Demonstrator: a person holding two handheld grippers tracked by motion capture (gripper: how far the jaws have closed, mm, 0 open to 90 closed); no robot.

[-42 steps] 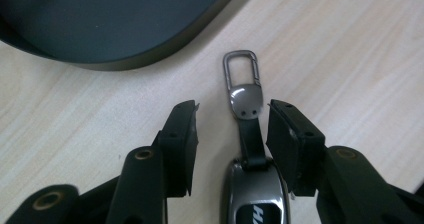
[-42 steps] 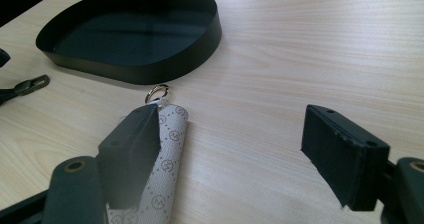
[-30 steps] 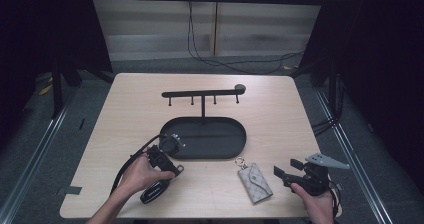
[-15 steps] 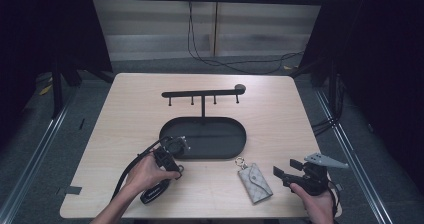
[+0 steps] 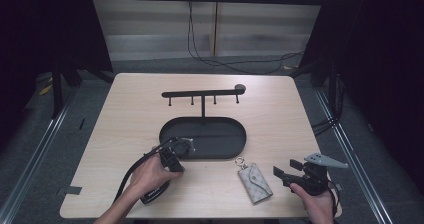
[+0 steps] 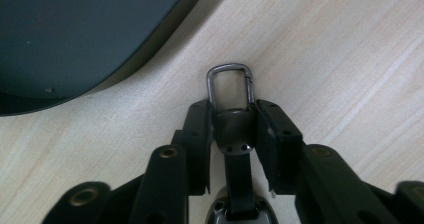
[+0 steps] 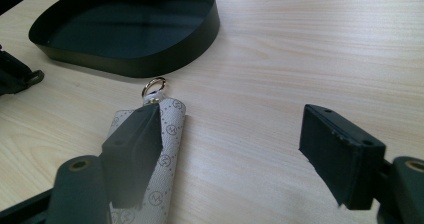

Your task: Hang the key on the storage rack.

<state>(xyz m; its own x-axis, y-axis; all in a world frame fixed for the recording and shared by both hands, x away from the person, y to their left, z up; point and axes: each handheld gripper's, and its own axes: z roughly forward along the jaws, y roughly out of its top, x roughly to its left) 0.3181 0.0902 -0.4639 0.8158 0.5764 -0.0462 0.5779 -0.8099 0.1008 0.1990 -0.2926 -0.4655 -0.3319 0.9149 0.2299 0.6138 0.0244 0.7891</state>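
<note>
Hugging tray (image 6: pixel 75 39) rim: carabiner (image 6: pixel 231 81)

Pale wooden table (image 5: pixel 125 114) standing on grey floor (image 5: pixel 35 134), black curtains (image 5: pixel 45 24) hanging at both sides, light panelled wall (image 5: pixel 260 29) behind, black cables (image 5: pixel 220 59) trailing down across the floor

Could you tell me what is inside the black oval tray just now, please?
The black oval tray looks bare inside, apart from the hook stand's post rising from its far edge. The left gripper overlaps its near-left rim, hiding that small corner.
</note>
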